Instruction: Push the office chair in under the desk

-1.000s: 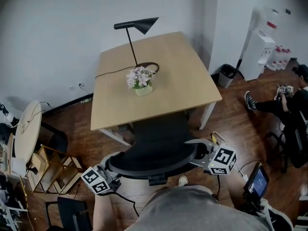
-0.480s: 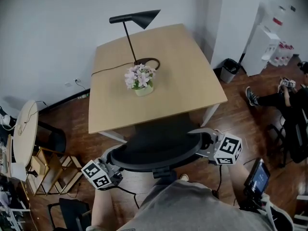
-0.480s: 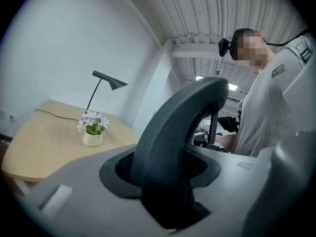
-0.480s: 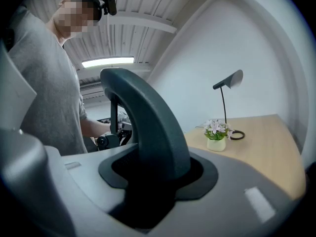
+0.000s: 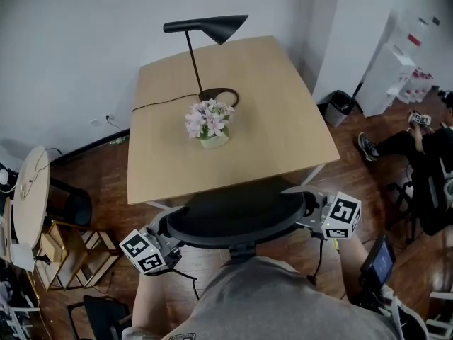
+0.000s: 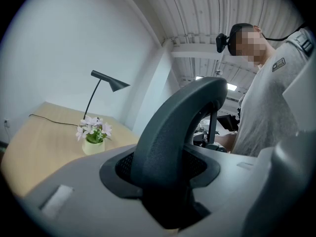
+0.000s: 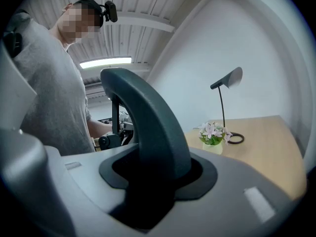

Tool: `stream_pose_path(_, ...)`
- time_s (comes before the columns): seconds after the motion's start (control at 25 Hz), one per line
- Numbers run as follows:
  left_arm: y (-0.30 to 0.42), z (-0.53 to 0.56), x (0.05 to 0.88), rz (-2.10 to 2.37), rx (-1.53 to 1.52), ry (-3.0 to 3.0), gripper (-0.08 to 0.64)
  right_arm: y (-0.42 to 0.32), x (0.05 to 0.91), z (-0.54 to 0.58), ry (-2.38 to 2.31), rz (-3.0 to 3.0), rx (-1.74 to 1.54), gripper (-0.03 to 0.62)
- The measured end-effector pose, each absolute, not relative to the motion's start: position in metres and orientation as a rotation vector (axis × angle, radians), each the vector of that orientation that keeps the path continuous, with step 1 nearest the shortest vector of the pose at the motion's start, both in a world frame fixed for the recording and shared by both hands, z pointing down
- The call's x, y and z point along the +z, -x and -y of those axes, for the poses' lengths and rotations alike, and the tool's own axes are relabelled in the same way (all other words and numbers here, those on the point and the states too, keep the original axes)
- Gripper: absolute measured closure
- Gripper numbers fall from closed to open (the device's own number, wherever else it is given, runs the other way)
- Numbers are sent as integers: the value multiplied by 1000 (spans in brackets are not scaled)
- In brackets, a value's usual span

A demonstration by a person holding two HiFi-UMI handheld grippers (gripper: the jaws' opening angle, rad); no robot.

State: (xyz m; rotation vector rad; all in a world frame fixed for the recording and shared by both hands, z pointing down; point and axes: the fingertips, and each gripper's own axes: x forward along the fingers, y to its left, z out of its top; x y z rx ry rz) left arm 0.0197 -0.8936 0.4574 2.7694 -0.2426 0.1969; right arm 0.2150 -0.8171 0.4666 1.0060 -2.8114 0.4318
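Note:
The black office chair point(image 5: 233, 214) stands at the near edge of the wooden desk point(image 5: 283, 140), its seat mostly hidden under the desktop and its curved backrest rim showing. My left gripper point(image 5: 164, 236) is shut on the left end of that rim. My right gripper point(image 5: 311, 214) is shut on the right end. In the left gripper view the backrest point(image 6: 177, 132) rises from between the jaws of the left gripper point(image 6: 163, 201). The right gripper view shows the backrest point(image 7: 148, 127) the same way in the right gripper point(image 7: 148, 196).
On the desk stand a black lamp point(image 5: 205, 30) with its cord and a flower pot point(image 5: 210, 125). A round side table point(image 5: 32, 197) and a wooden rack point(image 5: 71, 250) are at the left. A bin point(image 5: 340, 105), a white dispenser point(image 5: 396, 69) and a seated person point(image 5: 425, 147) are at the right.
The chair has rolled forward toward the desk and more of its seat is now under the desktop. Both grippers moved forward with the backrest and kept their hold.

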Motion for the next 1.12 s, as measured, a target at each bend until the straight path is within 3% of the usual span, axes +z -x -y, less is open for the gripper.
stream_pose_path(1.12, -35, 927, 454, 295, 173, -2794, 351, -230, 462, 856, -1011, 2823, 388, 378)
